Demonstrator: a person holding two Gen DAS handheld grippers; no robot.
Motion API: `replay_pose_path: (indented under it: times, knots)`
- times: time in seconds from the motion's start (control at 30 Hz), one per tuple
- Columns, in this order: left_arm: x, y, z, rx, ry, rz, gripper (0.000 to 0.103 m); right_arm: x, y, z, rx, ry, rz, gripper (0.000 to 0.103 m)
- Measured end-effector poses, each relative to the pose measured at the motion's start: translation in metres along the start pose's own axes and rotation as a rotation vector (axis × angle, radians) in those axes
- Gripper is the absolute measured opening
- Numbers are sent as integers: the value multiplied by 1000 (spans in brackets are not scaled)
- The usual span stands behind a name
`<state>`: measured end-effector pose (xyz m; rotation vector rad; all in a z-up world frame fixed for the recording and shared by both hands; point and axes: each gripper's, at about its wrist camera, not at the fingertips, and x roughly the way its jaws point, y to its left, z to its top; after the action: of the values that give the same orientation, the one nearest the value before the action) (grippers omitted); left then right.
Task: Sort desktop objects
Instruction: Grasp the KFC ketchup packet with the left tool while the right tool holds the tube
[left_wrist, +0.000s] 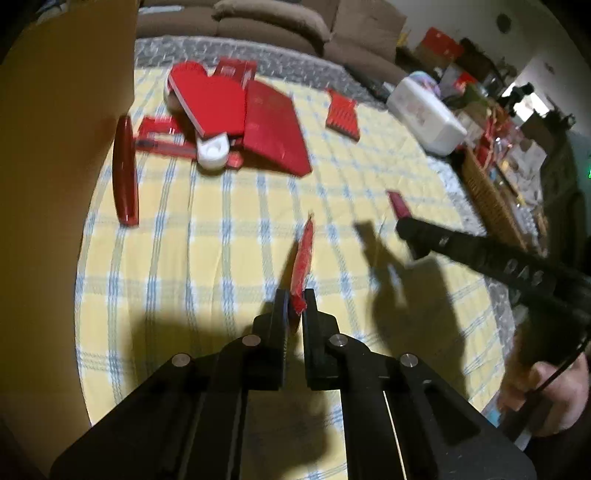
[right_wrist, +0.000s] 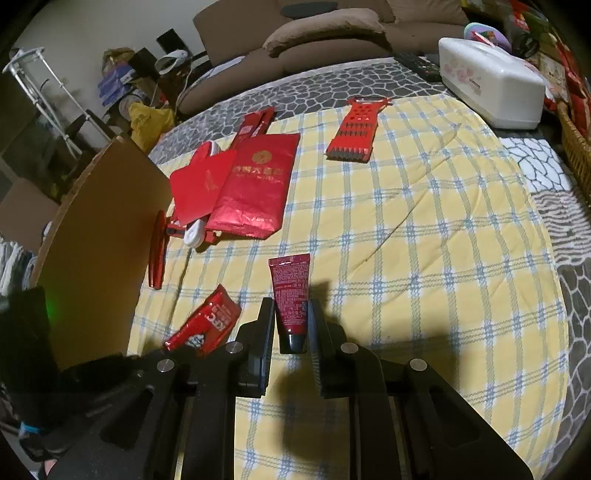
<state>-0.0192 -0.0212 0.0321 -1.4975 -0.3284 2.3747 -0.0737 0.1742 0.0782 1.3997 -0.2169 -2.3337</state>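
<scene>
in the left wrist view, the left gripper is pinching a red sachet edge-on at centre frame, lifted for sorting. in the right wrist view, the right gripper is clasping a red tube near its cap, lower centre, the red pile lying upper left.

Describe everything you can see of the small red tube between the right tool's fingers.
The red tube is a small, soft-looking plastic cosmetic tube with fine white print, a flat crimped end pointing away and a dark cap toward the camera. It sits between the fingers of the right tool above the yellow checked cloth.
</scene>
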Motion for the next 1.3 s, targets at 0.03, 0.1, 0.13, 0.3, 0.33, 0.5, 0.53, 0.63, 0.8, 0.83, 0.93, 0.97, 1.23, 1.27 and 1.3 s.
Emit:
replay_pose_path:
  times: [0.03,0.1,0.13,0.3,0.33,0.5,0.53,0.63,0.8,0.83,0.93,0.97,1.23,1.27,1.3]
  knots:
    - [5,3,-2,-8,19,7,8,1,-1,0,0,2,-1,17]
    - [10,7,-4,-19,34,15,14,1,-1,-1,2,7,-2,17]
    - [10,7,-6,-19,28,7,15,2,-2,-1,2,9,-4,17]
    - [14,-6,1,52,1,60,38,2,-2,-1,3,10,-4,17]
    - [16,-9,2,66,-2,68,37,2,-2,-1,2,10,-4,17]
    - [16,-9,2,72,-12,51,1,4,-1,-2,-7,11,-5,17]
    - [15,-7,2,61,-9,44,0,4,-1,-2,-8,10,-5,17]
    - [11,1,1,18,-2,6,0,4,2,-2,-12,10,-5,17]
    - [3,5,-1,5,-6,-12,0,0,10,-4,-23,3,-5,17]
    - [2,5,-1,4,-5,-12,0,-1,11,-5,-24,2,-7,17]
    - [8,2,4,0,20,21,2,-3,12,-6,-17,-1,-5,17]
    - [10,1,5,-6,21,27,11,-4,13,-7,-14,-5,-4,17]
    - [33,-39,11,149,12,106,54,-6,4,-6,9,-7,-9,17]
    - [37,-42,11,162,12,127,53,-7,4,-6,10,-7,-8,17]
    - [39,-45,11,177,-1,143,50,-8,3,-6,11,-8,-6,17]
